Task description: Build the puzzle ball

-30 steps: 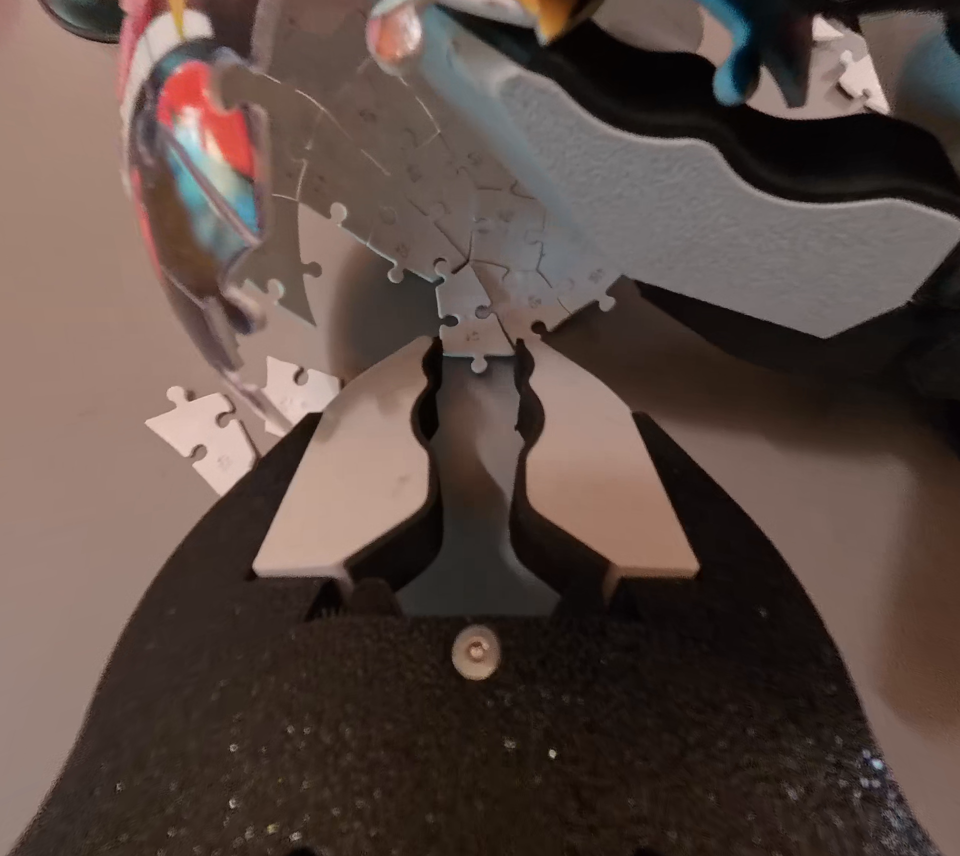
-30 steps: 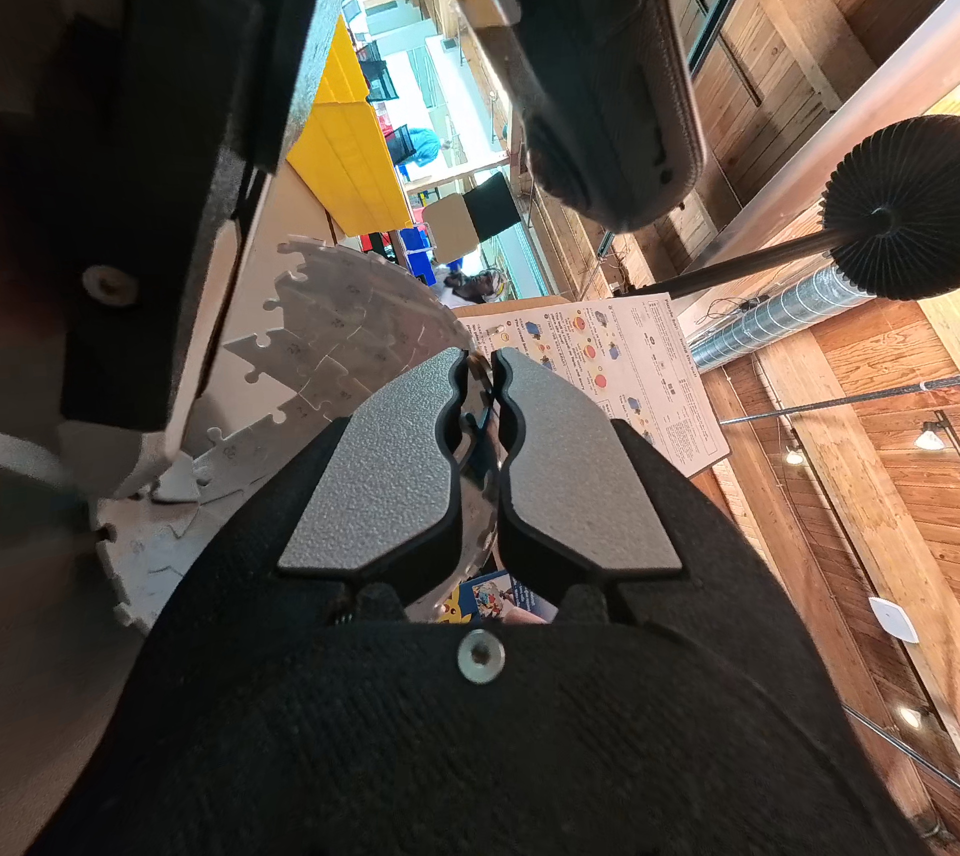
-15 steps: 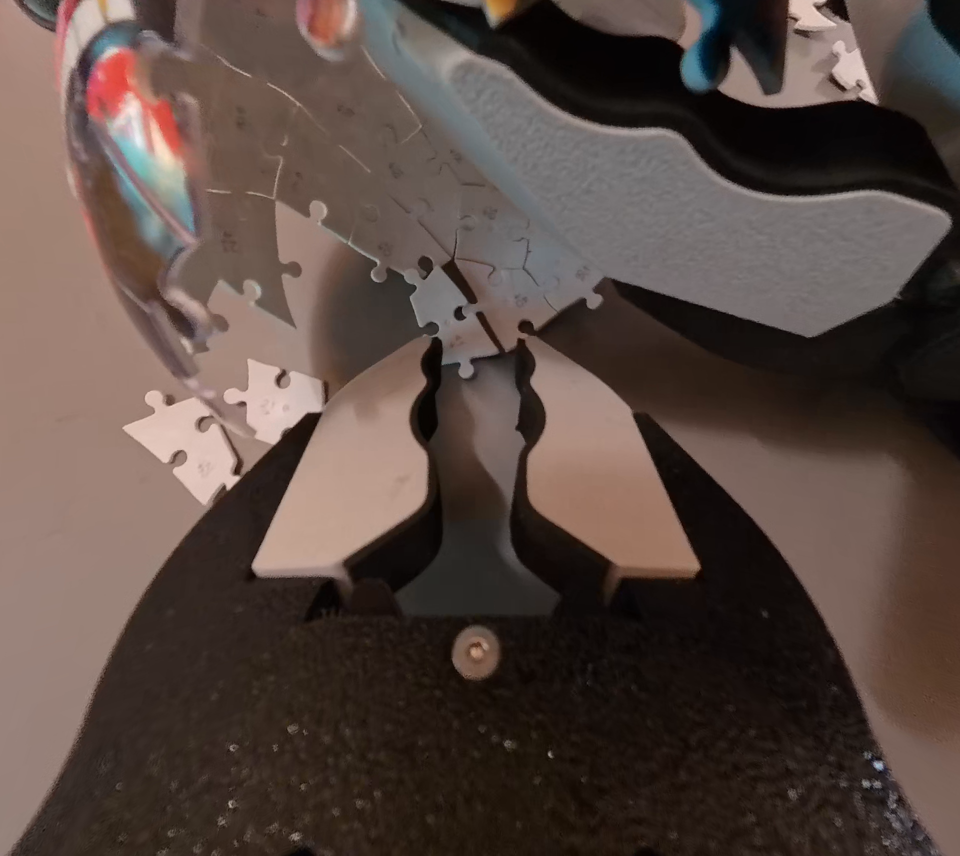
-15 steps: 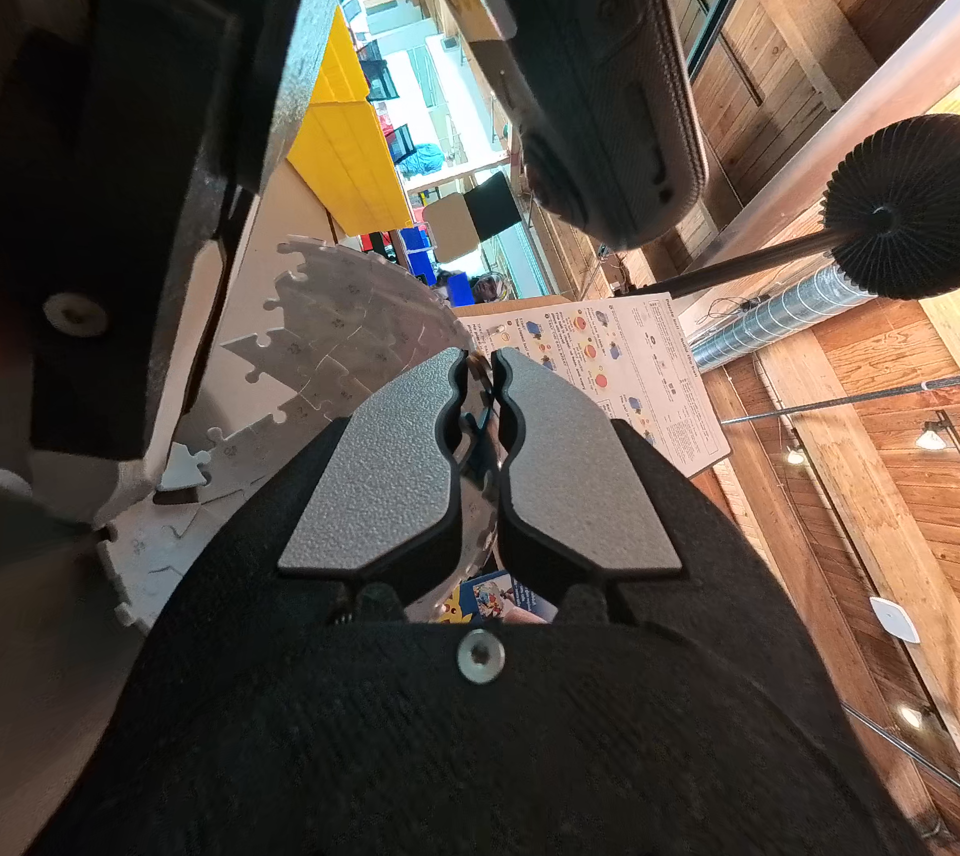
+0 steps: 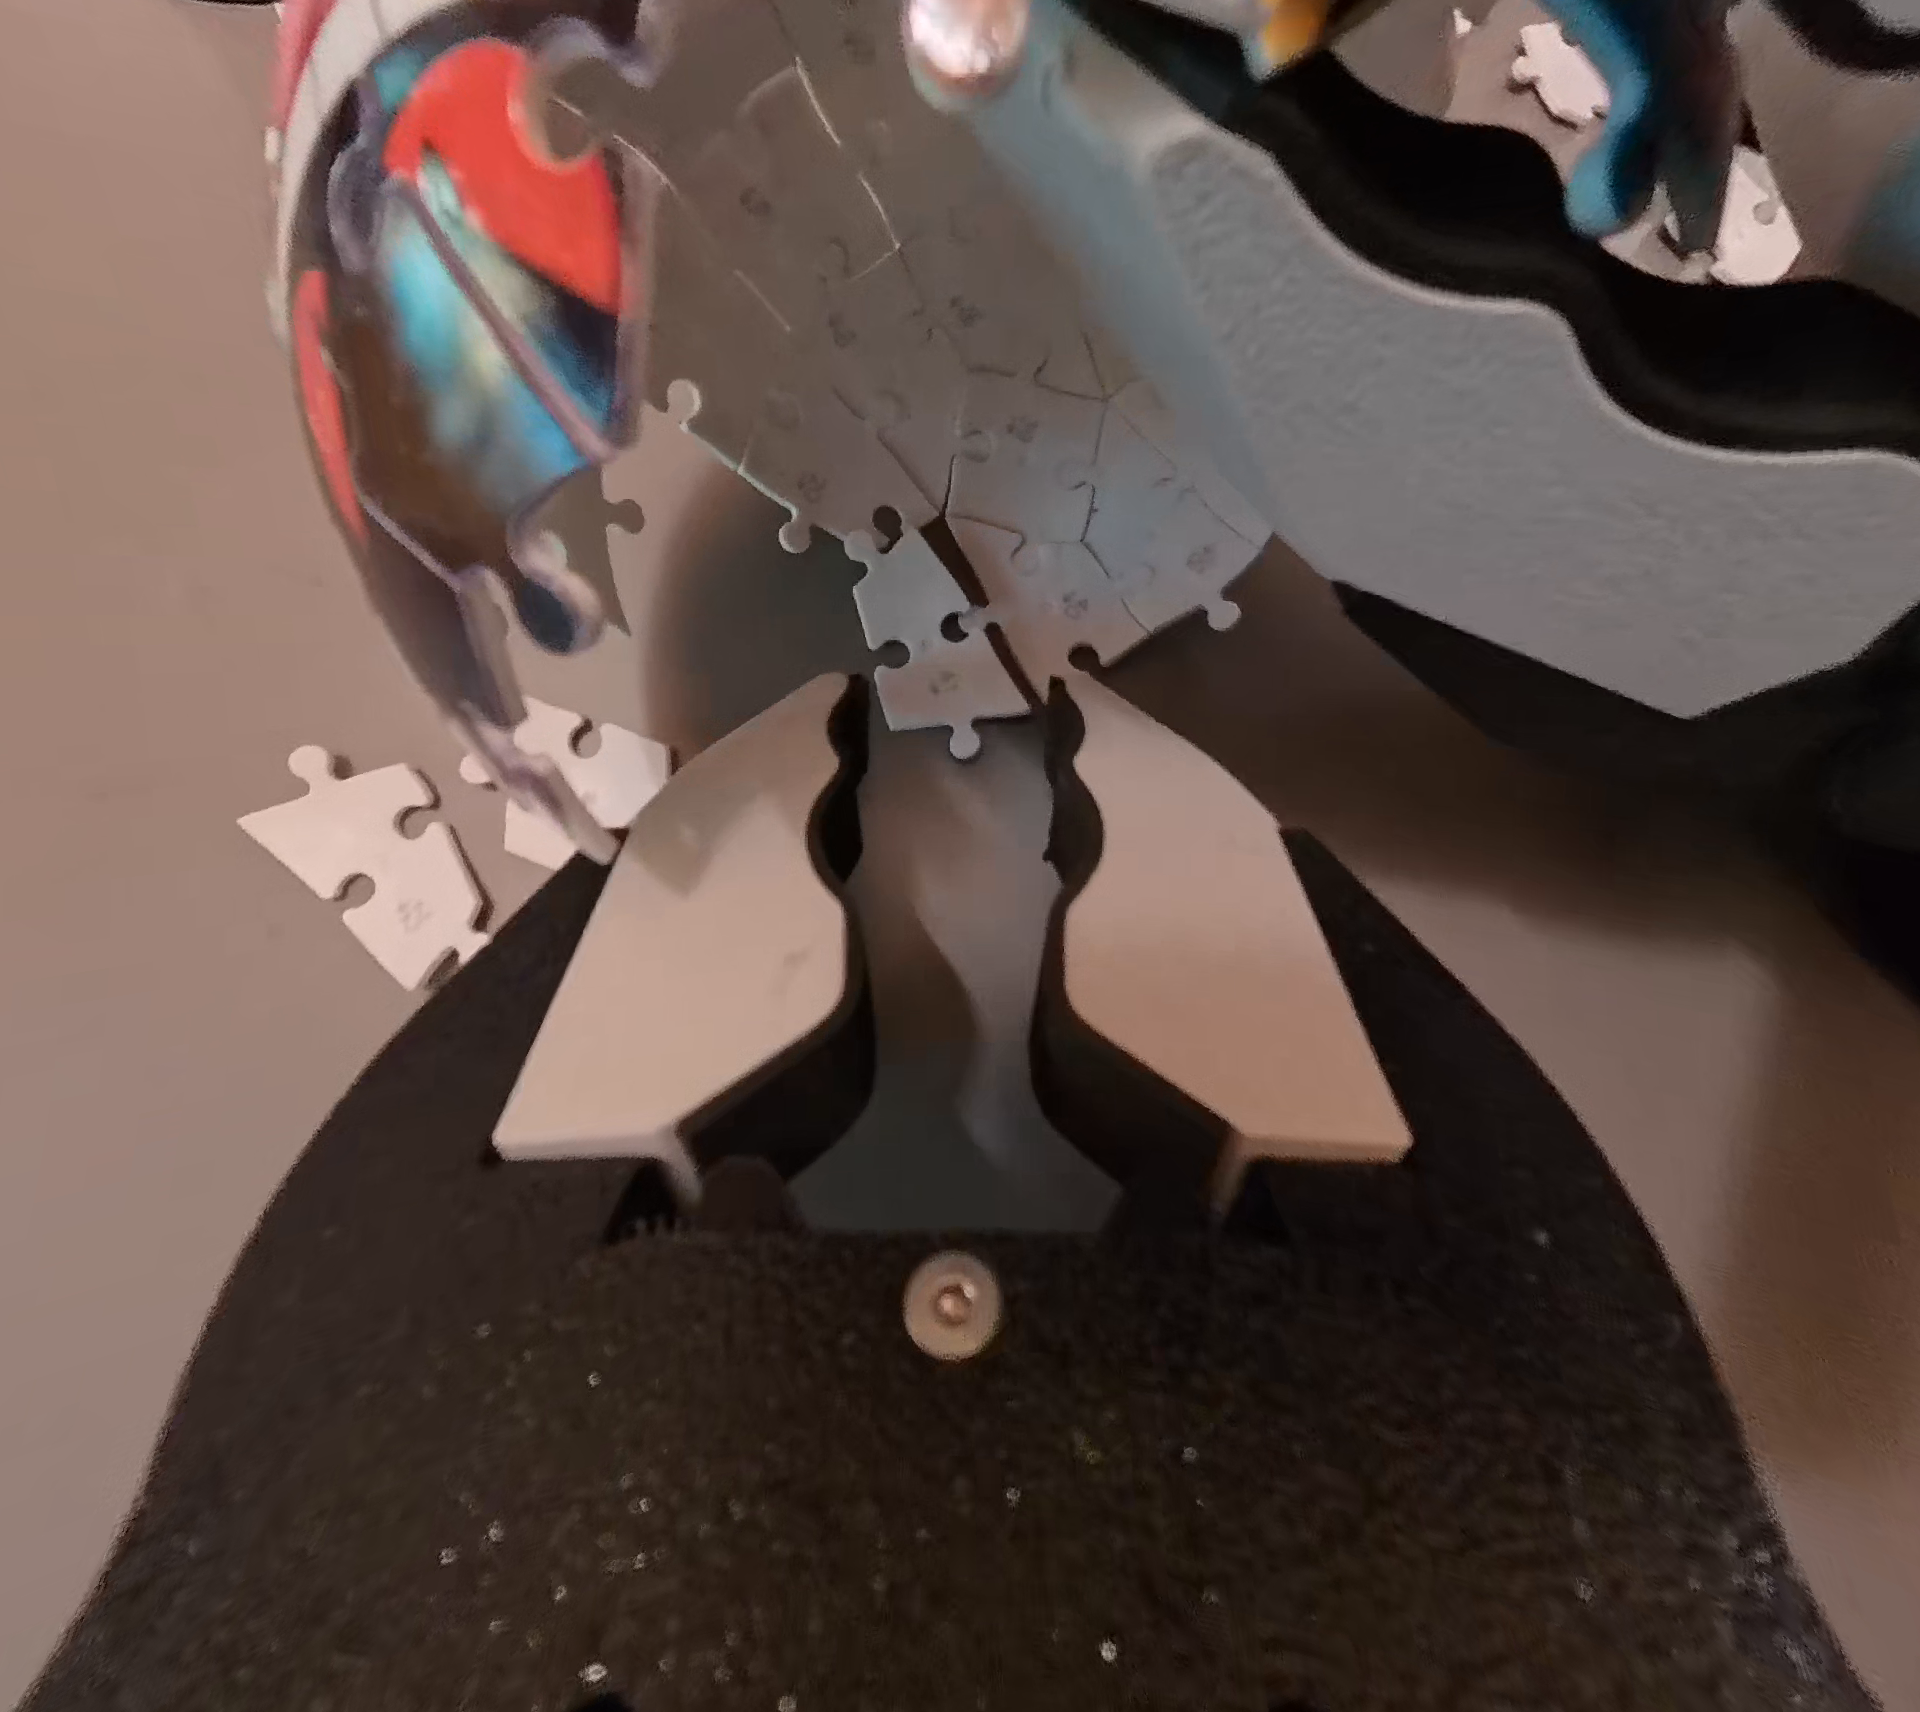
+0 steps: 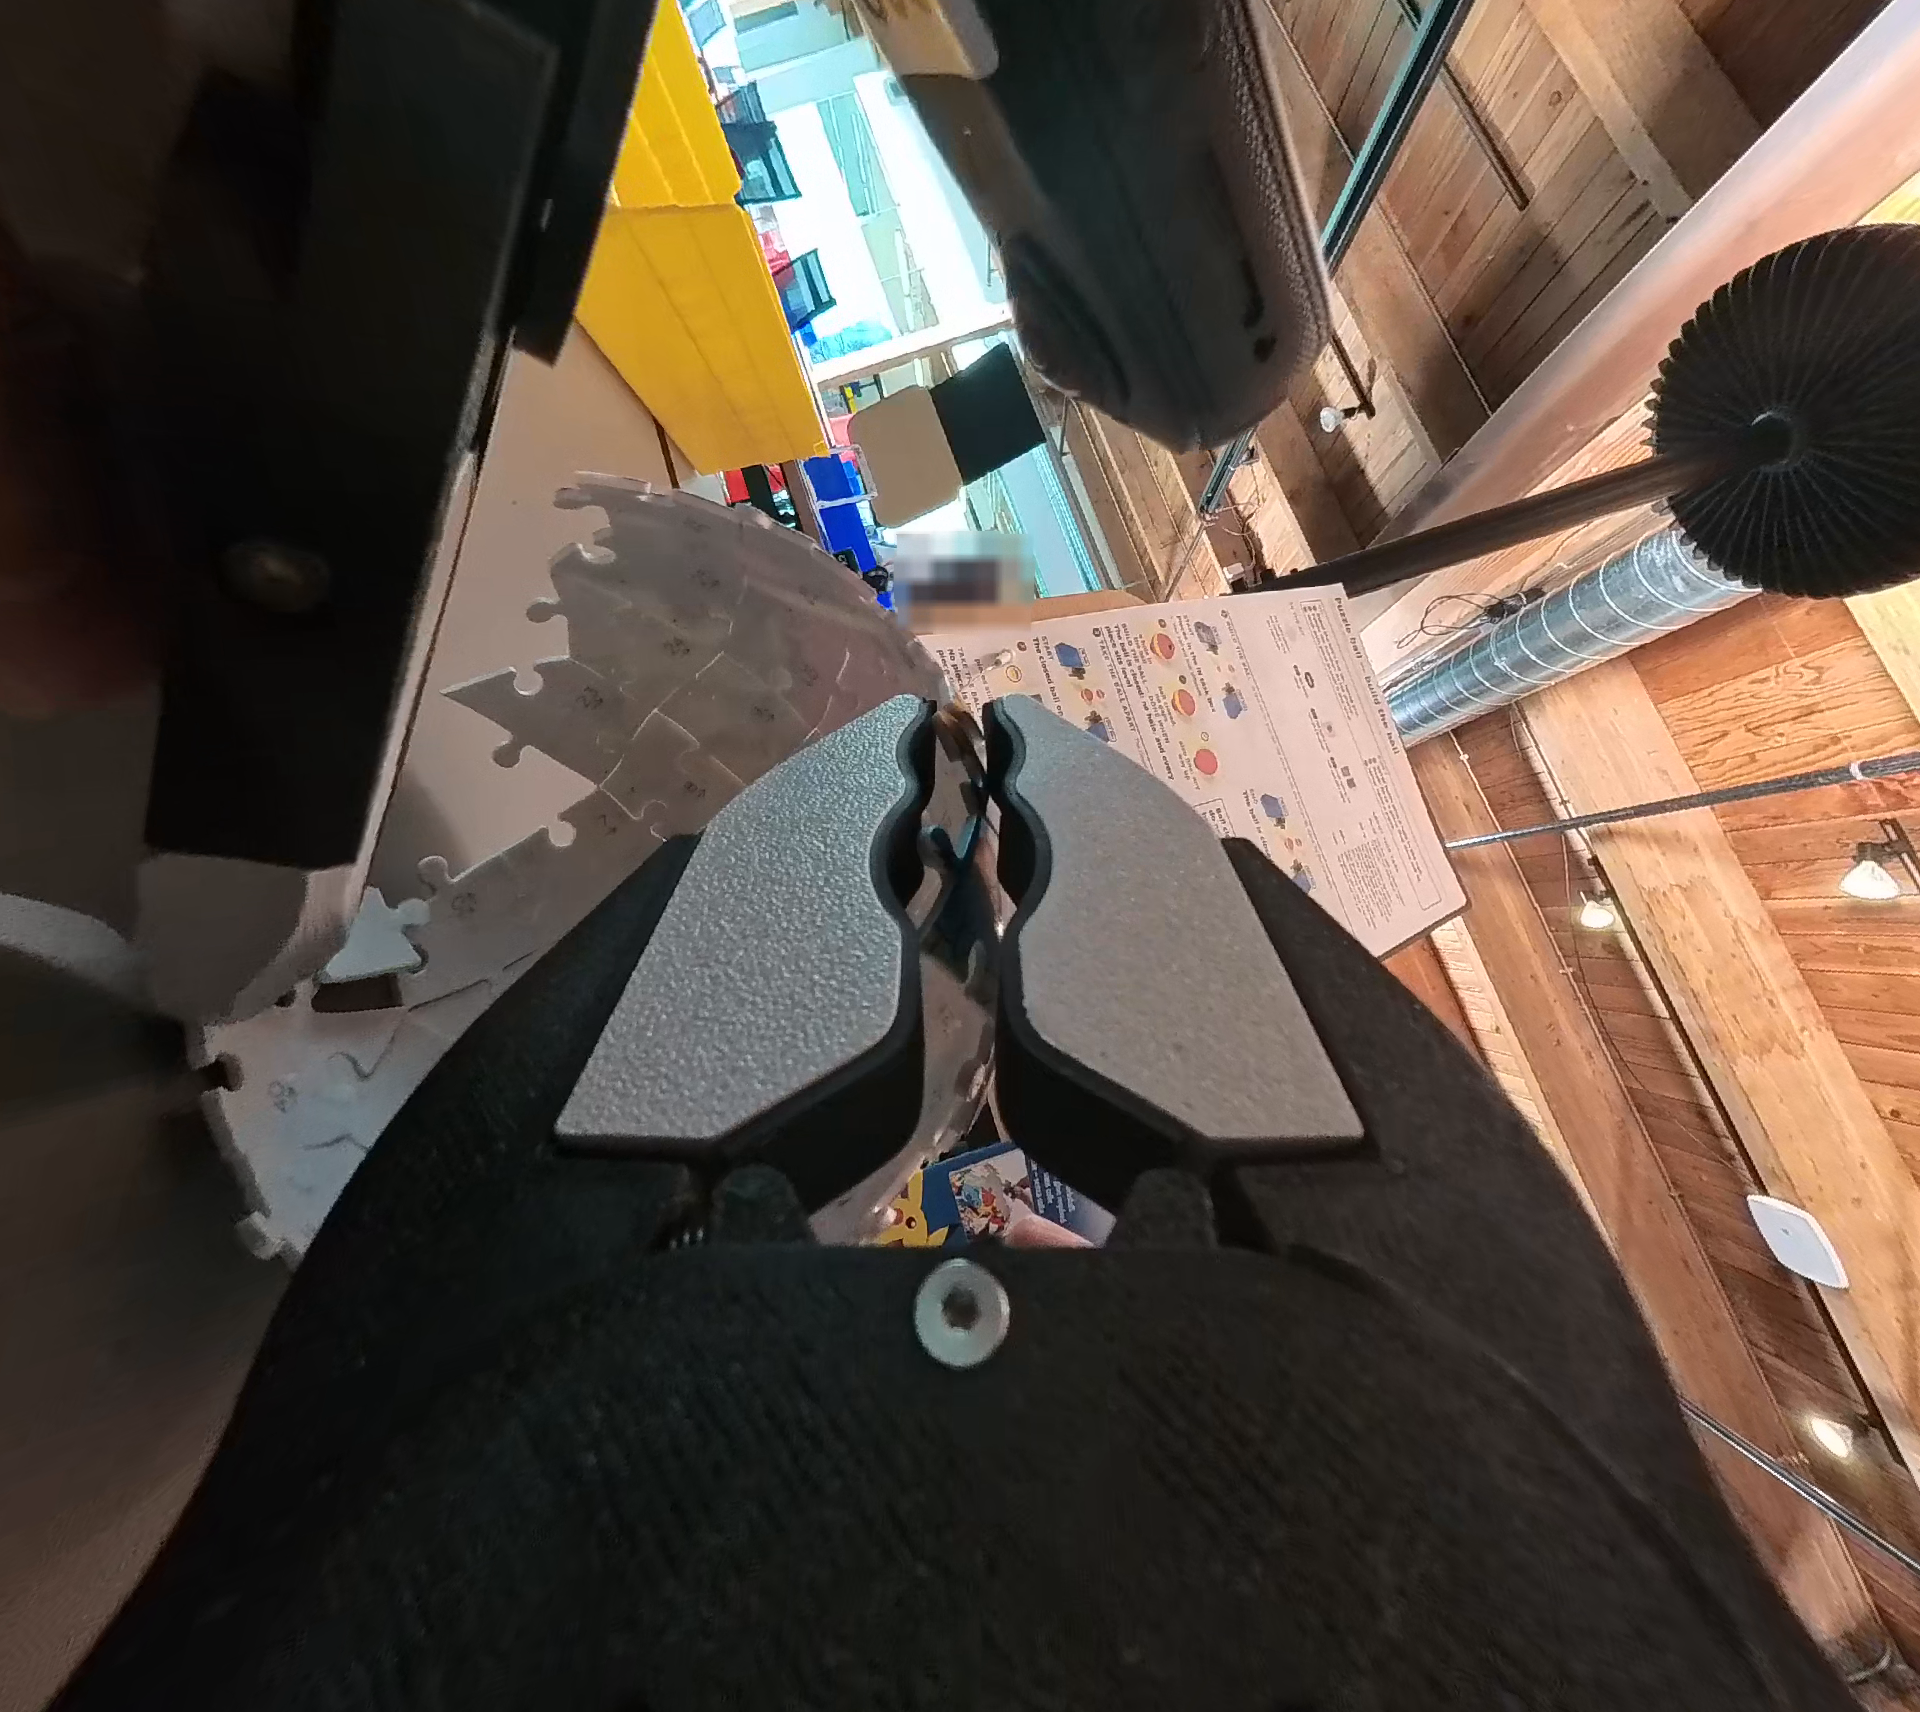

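beige table (image 5: 125,519) | two loose pieces (image 5: 369,862) | one puzzle ball (image 5: 831,228)

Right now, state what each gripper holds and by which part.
Right gripper: shut on the puzzle ball shell, pinching its rim edge. Left gripper: open, its tips at a loose-fitted piece, nothing clamped.
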Demonstrator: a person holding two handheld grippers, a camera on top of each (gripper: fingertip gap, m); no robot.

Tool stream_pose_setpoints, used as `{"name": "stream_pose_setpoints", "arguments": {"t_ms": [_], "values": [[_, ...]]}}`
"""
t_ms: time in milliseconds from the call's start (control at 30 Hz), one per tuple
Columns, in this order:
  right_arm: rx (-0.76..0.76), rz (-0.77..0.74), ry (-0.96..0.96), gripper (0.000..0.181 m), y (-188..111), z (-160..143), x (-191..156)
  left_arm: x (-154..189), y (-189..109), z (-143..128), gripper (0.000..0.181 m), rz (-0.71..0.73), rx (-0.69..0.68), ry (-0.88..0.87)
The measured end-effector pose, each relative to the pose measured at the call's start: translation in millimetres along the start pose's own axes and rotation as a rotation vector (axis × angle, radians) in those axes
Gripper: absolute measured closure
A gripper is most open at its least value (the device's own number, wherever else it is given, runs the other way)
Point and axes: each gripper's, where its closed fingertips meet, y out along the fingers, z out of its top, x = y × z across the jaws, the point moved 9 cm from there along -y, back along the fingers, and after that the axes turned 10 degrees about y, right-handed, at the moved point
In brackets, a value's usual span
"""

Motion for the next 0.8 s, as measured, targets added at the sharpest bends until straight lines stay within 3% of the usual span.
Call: {"name": "stream_pose_setpoints", "arguments": {"t_ms": [167,800], "values": [[0.000,0.000,0.000,0.172,0,0,0,0,0,0,0.157,-0.024,0.002,0.020],[-0.003,-0.002,0.007,0.172,-1,-1,1,-11,-2,0,0.159,-0.101,0.052,0.077]]}}
